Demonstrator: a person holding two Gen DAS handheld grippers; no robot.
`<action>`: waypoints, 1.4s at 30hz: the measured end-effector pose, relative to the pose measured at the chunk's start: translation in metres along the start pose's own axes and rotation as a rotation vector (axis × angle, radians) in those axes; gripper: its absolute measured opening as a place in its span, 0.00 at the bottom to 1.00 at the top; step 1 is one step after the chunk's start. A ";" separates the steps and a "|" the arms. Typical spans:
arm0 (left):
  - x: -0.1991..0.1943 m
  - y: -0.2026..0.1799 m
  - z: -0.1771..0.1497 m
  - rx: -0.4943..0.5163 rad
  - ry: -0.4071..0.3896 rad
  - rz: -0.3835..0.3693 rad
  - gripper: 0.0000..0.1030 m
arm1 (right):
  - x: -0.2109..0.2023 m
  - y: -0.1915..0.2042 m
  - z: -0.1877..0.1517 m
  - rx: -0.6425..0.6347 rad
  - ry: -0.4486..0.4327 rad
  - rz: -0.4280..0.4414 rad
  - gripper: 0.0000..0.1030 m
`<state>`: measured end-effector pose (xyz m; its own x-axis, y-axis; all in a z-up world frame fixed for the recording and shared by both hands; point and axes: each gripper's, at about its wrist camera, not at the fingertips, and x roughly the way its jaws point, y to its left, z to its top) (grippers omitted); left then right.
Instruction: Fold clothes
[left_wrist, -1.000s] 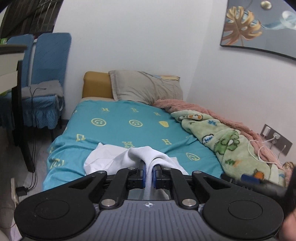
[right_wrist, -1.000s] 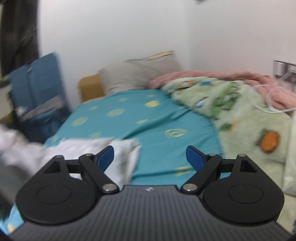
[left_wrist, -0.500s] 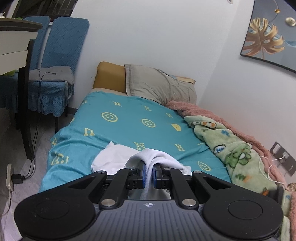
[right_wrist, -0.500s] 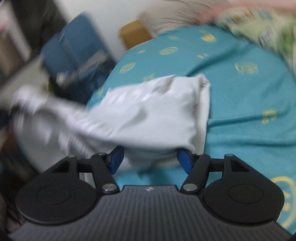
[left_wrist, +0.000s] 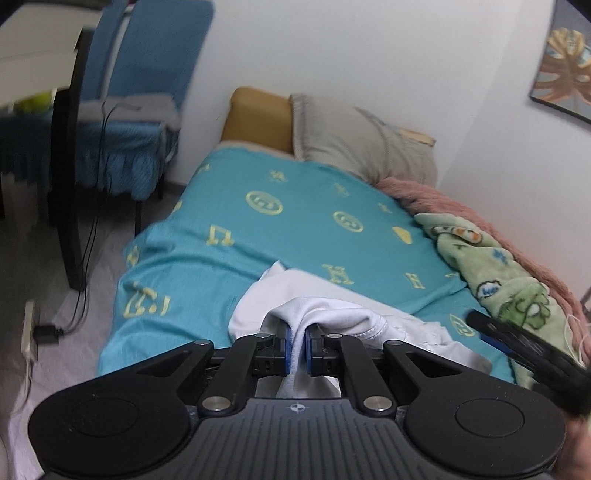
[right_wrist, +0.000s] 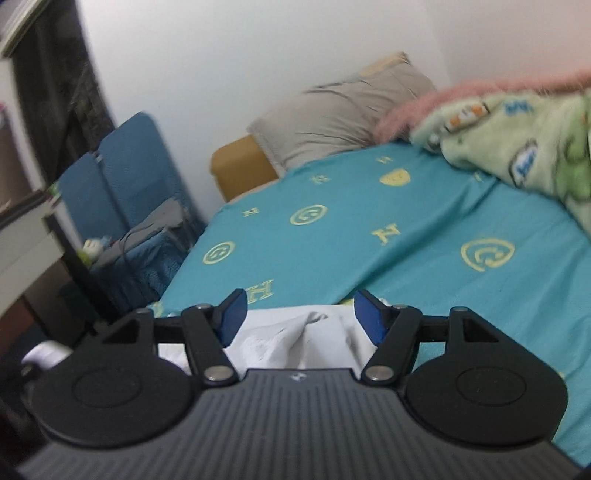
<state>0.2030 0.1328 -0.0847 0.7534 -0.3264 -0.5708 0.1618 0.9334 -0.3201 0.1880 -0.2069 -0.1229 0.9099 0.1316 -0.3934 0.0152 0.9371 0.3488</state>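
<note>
A white garment (left_wrist: 332, 314) lies bunched at the near end of the teal bed sheet (left_wrist: 295, 229). My left gripper (left_wrist: 298, 345) is shut on a fold of it, with cloth draped over both fingertips. In the right wrist view the same white garment (right_wrist: 295, 339) lies between the jaws of my right gripper (right_wrist: 299, 314), which are wide apart with the blue pads (right_wrist: 369, 317) on either side of a raised fold. The right gripper also shows at the right edge of the left wrist view (left_wrist: 524, 350).
A grey pillow (left_wrist: 362, 140) and a tan headboard cushion (left_wrist: 258, 118) lie at the bed's far end. A green cartoon blanket (left_wrist: 498, 269) over a pink one runs along the wall side. Blue chairs (left_wrist: 147, 92), a dark table leg and floor cables stand left.
My right gripper swung onto the garment and now straddles a fold at the near edge of the bed. My left gripper kept its hold, and its view shifted left.
</note>
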 end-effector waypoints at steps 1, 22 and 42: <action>0.003 0.002 0.000 -0.008 0.008 0.005 0.07 | -0.010 0.008 -0.002 -0.037 0.012 0.012 0.65; -0.045 -0.029 -0.007 0.118 -0.100 -0.048 0.08 | -0.078 0.050 -0.041 -0.208 0.076 -0.002 0.12; -0.007 -0.042 -0.025 0.060 0.037 -0.185 0.09 | -0.082 -0.007 -0.007 0.131 0.202 0.083 0.10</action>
<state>0.1754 0.0922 -0.0864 0.6831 -0.4977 -0.5344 0.3340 0.8637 -0.3774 0.1103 -0.2217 -0.0984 0.8090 0.2812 -0.5161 0.0093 0.8719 0.4895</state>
